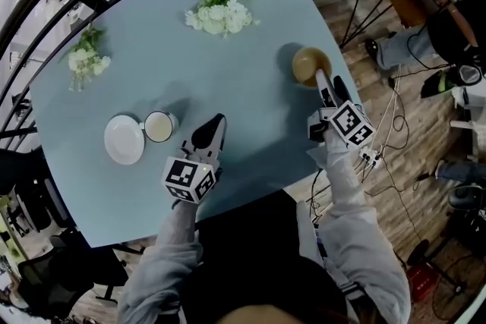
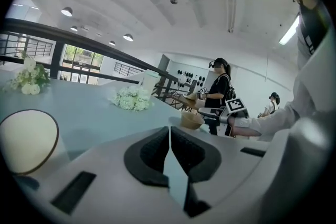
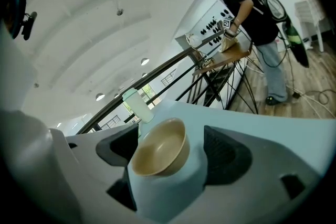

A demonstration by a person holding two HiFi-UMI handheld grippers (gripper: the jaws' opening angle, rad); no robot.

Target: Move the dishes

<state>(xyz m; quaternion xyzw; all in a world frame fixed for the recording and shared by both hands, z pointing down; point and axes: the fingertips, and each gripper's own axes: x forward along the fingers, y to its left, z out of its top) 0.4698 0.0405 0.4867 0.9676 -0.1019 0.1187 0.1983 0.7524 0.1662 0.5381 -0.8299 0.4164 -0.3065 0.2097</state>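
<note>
My right gripper (image 1: 331, 87) stands wide, its pads either side of the tan bowl (image 3: 160, 148) near the table (image 1: 250, 133) edge. The bowl's rim covers part of one pad, so I cannot tell whether it touches. My left gripper (image 2: 169, 136) is closed pad to pad on nothing. The cup (image 2: 27, 140) is cut off at the left gripper view's edge; from above it sits against the white plate (image 1: 124, 139), left of that gripper. The only marks I can make out are black-and-white squares on the cubes (image 1: 188, 178); nothing reads as words.
</note>
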